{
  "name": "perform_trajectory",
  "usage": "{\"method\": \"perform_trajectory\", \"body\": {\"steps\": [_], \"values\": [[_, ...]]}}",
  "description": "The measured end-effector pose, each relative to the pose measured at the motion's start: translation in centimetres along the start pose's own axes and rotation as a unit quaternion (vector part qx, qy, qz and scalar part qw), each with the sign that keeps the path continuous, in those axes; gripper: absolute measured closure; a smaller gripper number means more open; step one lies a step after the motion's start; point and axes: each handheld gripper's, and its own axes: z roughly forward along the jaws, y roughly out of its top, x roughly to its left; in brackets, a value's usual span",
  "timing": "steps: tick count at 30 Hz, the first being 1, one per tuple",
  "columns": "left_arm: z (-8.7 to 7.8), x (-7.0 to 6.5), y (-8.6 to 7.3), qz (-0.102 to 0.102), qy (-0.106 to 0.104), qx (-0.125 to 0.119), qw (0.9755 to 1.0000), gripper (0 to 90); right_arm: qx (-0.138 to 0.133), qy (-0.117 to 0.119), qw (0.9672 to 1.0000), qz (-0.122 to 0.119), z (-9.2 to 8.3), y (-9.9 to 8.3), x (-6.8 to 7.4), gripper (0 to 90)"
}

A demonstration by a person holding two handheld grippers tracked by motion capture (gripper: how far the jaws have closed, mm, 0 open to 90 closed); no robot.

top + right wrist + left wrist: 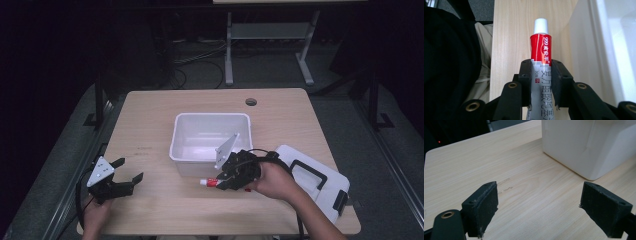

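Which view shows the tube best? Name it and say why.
The right gripper view. There the tube stands close up between the jaws of the right gripper, with its white cap, red band and printing sharp. In the high view the tube is a small red and white tip sticking out of that gripper, beside the white bin.

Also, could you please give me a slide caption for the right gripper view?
Right gripper clamps a red-and-silver tube, white cap forward, beside the white bin.
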Motion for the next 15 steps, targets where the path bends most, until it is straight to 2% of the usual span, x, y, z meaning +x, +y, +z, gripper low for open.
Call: {"method": "perform_trajectory", "body": {"steps": [8, 15], "values": [[0.1, 0.0, 0.0, 0.0, -0.002, 0.003, 1.0, 13.8, 0.002, -0.005, 1.0, -0.004, -1.2, 0.8, -0.5, 71.4], [0.1, 0.1, -0.1, 0.0, -0.002, 0.002, 1.0, 13.8, 0.006, -0.006, 0.9999, -0.008, -1.5, 1.2, -0.9, 71.4]]}}
